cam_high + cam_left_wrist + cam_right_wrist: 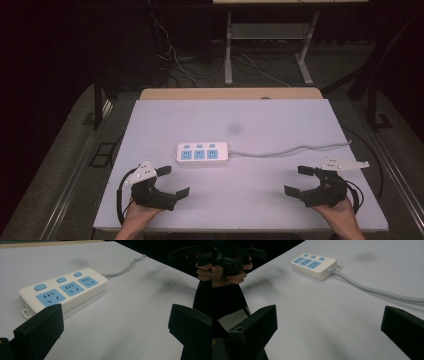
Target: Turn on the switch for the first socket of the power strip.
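In the high view, the person's two hands come in over the near edge of the desk point(280, 125). The left gripper point(173, 181) sits near the near-left corner, the right gripper point(299, 180) near the near-right corner. Both have their jaws spread wide with nothing between them. The white power strip point(202, 153) lies flat around the middle of the desk, nearer the left gripper, and apart from both. Its grey cable point(292, 149) runs off towards the right edge.

In the left gripper view, the two black jaws stand far apart at the bottom corners, empty. The power strip point(65, 290) lies just beyond the left jaw, its three blue sockets and three blue switches facing up. The cable point(125, 268) leaves its far end. The right gripper point(192, 252) shows at the upper right.

In the right gripper view, the jaws are again wide and hold nothing. The power strip point(314, 265) lies well ahead, and the cable point(374, 291) sweeps towards the right edge. The left gripper point(235, 256) shows at the upper left.
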A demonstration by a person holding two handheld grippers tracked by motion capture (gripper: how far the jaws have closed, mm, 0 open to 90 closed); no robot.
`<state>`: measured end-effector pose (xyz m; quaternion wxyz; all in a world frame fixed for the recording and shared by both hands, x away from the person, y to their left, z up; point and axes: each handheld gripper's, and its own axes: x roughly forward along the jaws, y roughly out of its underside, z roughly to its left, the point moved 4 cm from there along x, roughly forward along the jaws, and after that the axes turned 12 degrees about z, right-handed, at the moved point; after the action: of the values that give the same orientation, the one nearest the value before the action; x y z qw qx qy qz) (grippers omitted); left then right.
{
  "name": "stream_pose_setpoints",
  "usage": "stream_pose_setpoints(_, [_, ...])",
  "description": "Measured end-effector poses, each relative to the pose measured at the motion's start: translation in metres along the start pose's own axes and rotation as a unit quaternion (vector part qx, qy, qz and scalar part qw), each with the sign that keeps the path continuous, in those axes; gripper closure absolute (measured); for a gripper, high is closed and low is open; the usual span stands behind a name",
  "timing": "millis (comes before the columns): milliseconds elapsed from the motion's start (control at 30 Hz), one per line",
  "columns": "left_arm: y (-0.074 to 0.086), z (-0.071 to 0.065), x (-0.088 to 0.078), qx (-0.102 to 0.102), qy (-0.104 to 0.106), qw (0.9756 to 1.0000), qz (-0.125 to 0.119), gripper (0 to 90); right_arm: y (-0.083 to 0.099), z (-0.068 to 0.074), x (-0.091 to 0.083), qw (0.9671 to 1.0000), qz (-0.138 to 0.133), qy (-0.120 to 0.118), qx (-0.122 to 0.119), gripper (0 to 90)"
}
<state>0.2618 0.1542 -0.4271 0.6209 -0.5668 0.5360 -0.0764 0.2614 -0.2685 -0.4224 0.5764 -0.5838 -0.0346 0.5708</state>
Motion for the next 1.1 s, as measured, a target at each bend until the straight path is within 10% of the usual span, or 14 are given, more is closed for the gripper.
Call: stream_pose_setpoints(1100, [0.0005, -0.0020, 0.0015, 0.008, -0.002, 0.9996, 0.029, 0.0, 0.0056, -0.0038, 0.0053, 0.9998, 0.021, -0.002, 0.000, 0.2])
